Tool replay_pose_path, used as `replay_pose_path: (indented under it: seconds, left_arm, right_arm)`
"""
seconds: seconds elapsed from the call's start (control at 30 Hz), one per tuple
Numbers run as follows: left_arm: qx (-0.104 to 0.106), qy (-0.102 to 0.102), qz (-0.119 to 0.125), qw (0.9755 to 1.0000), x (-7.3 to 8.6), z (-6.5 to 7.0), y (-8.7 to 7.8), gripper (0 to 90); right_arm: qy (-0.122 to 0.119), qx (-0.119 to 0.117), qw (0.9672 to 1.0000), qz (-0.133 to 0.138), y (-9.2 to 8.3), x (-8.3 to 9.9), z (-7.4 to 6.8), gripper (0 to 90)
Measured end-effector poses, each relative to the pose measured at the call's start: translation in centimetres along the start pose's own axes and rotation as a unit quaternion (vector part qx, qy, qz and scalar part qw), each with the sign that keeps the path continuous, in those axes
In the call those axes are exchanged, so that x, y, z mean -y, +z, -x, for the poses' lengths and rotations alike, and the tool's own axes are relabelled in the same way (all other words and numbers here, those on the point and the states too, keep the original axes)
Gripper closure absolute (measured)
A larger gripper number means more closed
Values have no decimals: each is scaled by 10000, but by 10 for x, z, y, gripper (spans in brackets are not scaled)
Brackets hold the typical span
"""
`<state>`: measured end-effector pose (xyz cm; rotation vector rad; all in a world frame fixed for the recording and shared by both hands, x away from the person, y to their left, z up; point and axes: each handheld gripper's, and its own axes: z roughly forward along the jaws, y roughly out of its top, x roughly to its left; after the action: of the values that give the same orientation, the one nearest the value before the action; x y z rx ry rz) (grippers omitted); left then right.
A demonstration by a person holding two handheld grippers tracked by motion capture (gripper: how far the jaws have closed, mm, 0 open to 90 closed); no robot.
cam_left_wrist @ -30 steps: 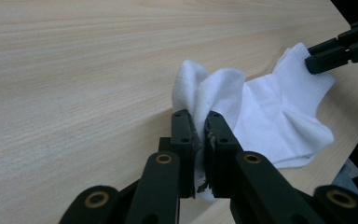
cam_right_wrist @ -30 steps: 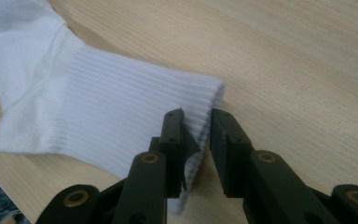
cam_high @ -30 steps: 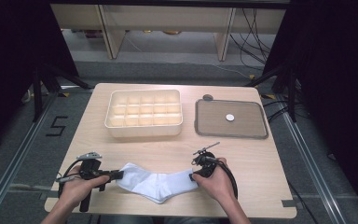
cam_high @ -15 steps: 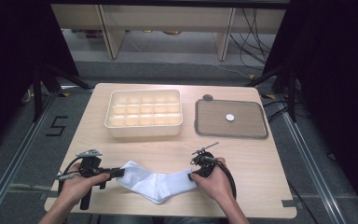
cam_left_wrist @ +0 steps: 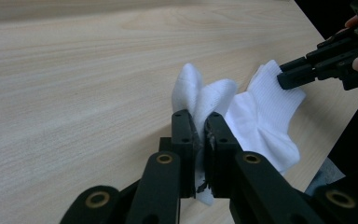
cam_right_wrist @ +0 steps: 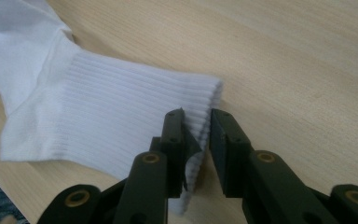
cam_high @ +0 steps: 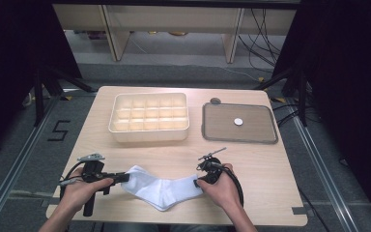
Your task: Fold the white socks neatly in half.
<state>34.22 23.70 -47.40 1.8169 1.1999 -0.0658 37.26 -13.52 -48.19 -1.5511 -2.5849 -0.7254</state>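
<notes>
So there you were, both grippers on the sock (cam_high: pixel 162 189), which lay at the table's (cam_high: pixel 270 169) near edge, about six o'clock from the divided box (cam_high: pixel 149 117). Your left gripper (cam_left_wrist: pixel 199 135) had its jaws pinched nearly together on the toe end, fabric bunched up between the pads. Your right gripper (cam_right_wrist: pixel 196 135) had the ribbed cuff's edge between its jaws, which stood a little apart; I judged it a light hold, though whether the pads pressed firmly was hard to tell. To do this well, I'd have kept both grips level and pulled evenly, so the sock stretched flat without slipping from the cuff. The high view showed the box and the grey tray (cam_high: pixel 239 140) at two o'clock; the gripper views showed the crumpled toe and the cuff's ribbing.
</notes>
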Motion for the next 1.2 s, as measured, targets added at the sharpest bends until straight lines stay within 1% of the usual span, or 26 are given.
replay_pose_path:
  seconds: [0.03,0.07,0.13,0.27,0.33,0.37,0.47,0.5,0.57,0.63,0.67,0.7,0.73,0.77,0.8,0.83,0.87,0.9,0.97,1.0,1.03,1.07,1.1,1.13,1.17,1.2]
  left_arm:
    - [11,1,8,10000,0,0,0,835]
    - [7,-3,19,10000,-1,1,0,835]
    - [28,2,32,10000,-2,2,0,835]
    - [78,-9,57,10000,-3,3,-1,835]
    - [84,-8,61,9999,-3,4,-1,835]
    - [94,-12,65,9999,-4,4,-1,835]
    - [115,-25,52,9999,-4,4,-2,835]
    - [91,-33,37,9999,-4,4,-2,835]
    - [80,-82,-17,9999,-3,1,-3,834]
    - [33,-163,-47,9999,-2,-4,-4,833]
    - [25,-178,-44,9998,-1,-5,-4,833]
    - [21,-197,-48,9998,-1,-7,-5,832]
    - [21,-234,-41,9997,0,-8,-5,832]
    - [49,-274,-10,9996,0,-9,-6,833]
    - [47,-287,-5,9996,1,-9,-6,832]
    - [52,-297,-33,9995,1,-10,-7,833]
    - [64,-311,-16,9995,2,-10,-7,832]
    - [64,-311,-16,9995,2,-10,-7,833]
    - [56,-309,-23,9995,1,-10,-7,832]
    - [52,-317,5,9995,1,-9,-6,832]
    - [59,-304,6,9995,0,-9,-6,832]
    - [62,-301,11,9995,0,-8,-6,832]
    - [71,-299,11,9995,0,-8,-6,831]
    - [80,-302,11,9995,0,-7,-6,831]
    - [83,-304,21,9995,0,-7,-6,831]
    - [81,-303,26,9995,0,-6,-6,831]
  right_arm:
    - [92,-10,10000,-16,0,0,-2,760]
    - [92,-10,10000,-16,0,0,-2,760]
    - [-8,-17,10000,35,1,0,-1,759]
    - [1,-43,10000,40,1,-1,-2,759]
    - [-57,-81,9999,96,2,-1,-2,759]
    - [38,-19,10000,39,2,-1,-3,759]
    - [108,-43,9999,32,2,-1,-5,756]
    - [52,-32,10000,58,2,-1,-4,750]
    - [56,-42,9999,111,2,0,-4,736]
    - [50,64,9999,83,1,1,-3,736]
    - [39,58,9999,85,1,1,-2,740]
    - [-48,-41,9998,180,2,2,0,750]
    - [-48,-41,9998,180,2,2,0,750]
    - [62,-19,9999,153,1,2,-2,752]
    - [102,28,9999,131,1,2,-2,754]
    - [92,22,9998,151,0,2,-3,754]
    - [44,118,9997,228,-5,1,-7,756]
    - [44,118,9997,228,-5,1,-7,756]
    - [0,348,9987,361,-10,-1,-13,753]
    - [-61,385,9982,453,-14,-3,-16,755]
    - [-111,574,9970,505,-17,-4,-19,784]
    - [-286,454,9967,612,-20,-6,-22,824]
    - [-455,257,9957,761,-22,-8,-26,862]
    - [-513,35,9958,760,-22,-9,-32,891]
    - [-583,-255,9955,709,-20,-11,-37,900]
    - [-505,-539,9958,539,-18,-13,-44,900]
